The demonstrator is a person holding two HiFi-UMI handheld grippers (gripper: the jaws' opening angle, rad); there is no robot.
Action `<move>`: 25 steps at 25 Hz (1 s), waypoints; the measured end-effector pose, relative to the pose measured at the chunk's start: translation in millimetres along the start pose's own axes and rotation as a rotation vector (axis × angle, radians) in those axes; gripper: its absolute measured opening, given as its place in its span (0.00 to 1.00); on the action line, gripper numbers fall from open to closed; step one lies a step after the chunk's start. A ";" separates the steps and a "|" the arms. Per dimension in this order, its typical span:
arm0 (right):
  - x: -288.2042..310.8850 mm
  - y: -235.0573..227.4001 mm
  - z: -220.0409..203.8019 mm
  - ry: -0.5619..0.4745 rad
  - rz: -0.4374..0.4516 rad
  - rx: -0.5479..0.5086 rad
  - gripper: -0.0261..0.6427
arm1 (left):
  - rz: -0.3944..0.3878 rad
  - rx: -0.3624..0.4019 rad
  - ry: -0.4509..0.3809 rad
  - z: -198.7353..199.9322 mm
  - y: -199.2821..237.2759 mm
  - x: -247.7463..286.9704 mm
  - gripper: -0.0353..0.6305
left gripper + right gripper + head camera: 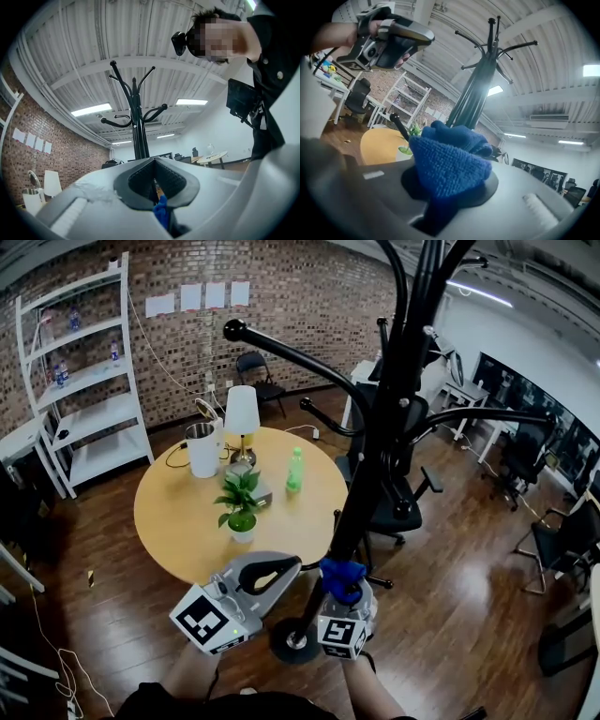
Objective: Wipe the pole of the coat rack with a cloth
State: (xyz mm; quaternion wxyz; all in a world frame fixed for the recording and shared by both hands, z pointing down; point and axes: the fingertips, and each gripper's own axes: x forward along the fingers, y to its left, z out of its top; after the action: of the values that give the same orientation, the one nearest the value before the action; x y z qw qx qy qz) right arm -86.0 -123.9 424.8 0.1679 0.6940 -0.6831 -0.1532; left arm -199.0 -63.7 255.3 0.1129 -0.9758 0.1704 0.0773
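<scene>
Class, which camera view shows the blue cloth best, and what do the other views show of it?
The right gripper view: the blue cloth fills the middle, weave plain, clamped in the right gripper jaws. The head view shows a small bunch against the pole. The left gripper view shows only a sliver.

an office, loft-style. a bare brick wall [281, 324] with sheets of paper [192, 298] stuck on it runs along the back, above a dark wood floor [450, 577]. black swivel chairs [553, 540] stand by desks with dark screens [511, 390] along the right side. a round wooden table [178, 512] carries a lamp [242, 413] and a potted plant [240, 507], beside a white shelf unit [84, 399]. long strip lights [91, 109] hang from a ribbed ceiling, and a black coat rack [394, 399] stands nearby.
</scene>
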 end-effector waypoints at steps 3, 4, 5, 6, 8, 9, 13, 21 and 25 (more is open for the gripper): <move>3.4 22.0 -17.6 0.066 0.082 0.020 0.16 | 0.006 0.000 -0.002 1.9 0.9 -1.1 0.06; 5.4 26.8 -24.7 0.086 0.101 0.050 0.16 | 0.006 0.001 -0.001 2.4 0.7 -1.4 0.06; 6.9 28.7 -28.8 0.098 0.111 0.081 0.16 | 0.007 0.003 0.000 2.5 0.8 -2.0 0.06; 7.9 28.0 -29.2 0.105 0.114 0.102 0.16 | 0.009 0.005 0.002 2.6 1.2 -2.8 0.06; 8.6 20.1 -19.0 0.092 0.107 0.124 0.16 | 0.016 0.006 0.004 2.5 2.8 -4.6 0.06; 7.8 13.3 -8.2 0.067 0.097 0.134 0.16 | 0.019 0.006 0.005 2.3 3.4 -5.5 0.06; 0.8 -29.9 67.0 -0.122 0.021 0.179 0.16 | 0.026 0.002 0.002 2.3 5.5 -6.9 0.06; -4.6 -102.3 222.5 -0.442 -0.034 0.126 0.16 | 0.035 -0.003 -0.046 8.5 5.2 -10.9 0.06; -6.4 -121.2 260.5 -0.493 -0.032 0.113 0.16 | 0.060 -0.007 -0.064 9.9 10.8 -18.7 0.06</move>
State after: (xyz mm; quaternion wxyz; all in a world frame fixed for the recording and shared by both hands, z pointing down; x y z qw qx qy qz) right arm -92.6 -122.5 137.4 -0.0450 0.6548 -0.6998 -0.2821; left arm -221.2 -65.2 247.2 0.1127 -0.9676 0.1958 0.1125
